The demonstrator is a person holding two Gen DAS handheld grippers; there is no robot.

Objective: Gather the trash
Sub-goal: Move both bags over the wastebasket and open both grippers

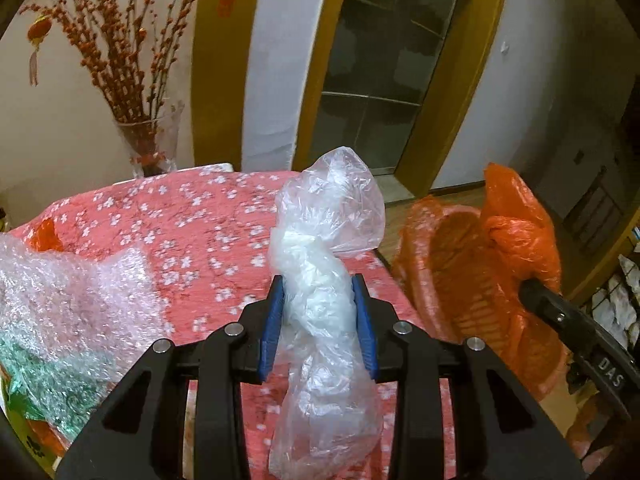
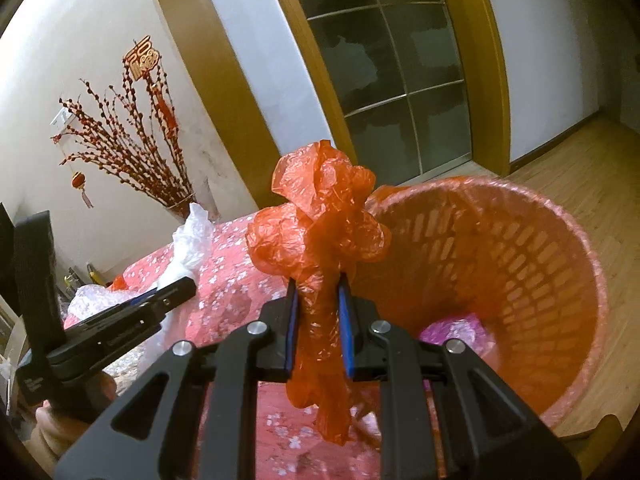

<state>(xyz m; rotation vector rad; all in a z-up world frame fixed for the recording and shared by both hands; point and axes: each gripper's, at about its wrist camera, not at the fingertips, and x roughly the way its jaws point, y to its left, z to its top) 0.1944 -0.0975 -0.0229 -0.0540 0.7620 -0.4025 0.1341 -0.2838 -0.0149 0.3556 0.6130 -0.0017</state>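
Your right gripper (image 2: 318, 288) is clamped on the crumpled orange bag (image 2: 320, 216), whose long axis runs up along the fingers, with a bunch above the tips and a tail hanging below. The basket (image 2: 560, 264) sits just right of it in the right wrist view, mouth tipped toward you, something pink at the bottom, so the right hand is the nearer one, I'd say. Your left gripper (image 1: 320, 300) is closed on the twisted clear bag (image 1: 324, 248), also lengthwise between the pads; from there the basket (image 1: 436, 248) lies right of centre, off the edge of the floral cloth (image 1: 192, 216). Bubble wrap (image 1: 60, 288) remains at lower left.
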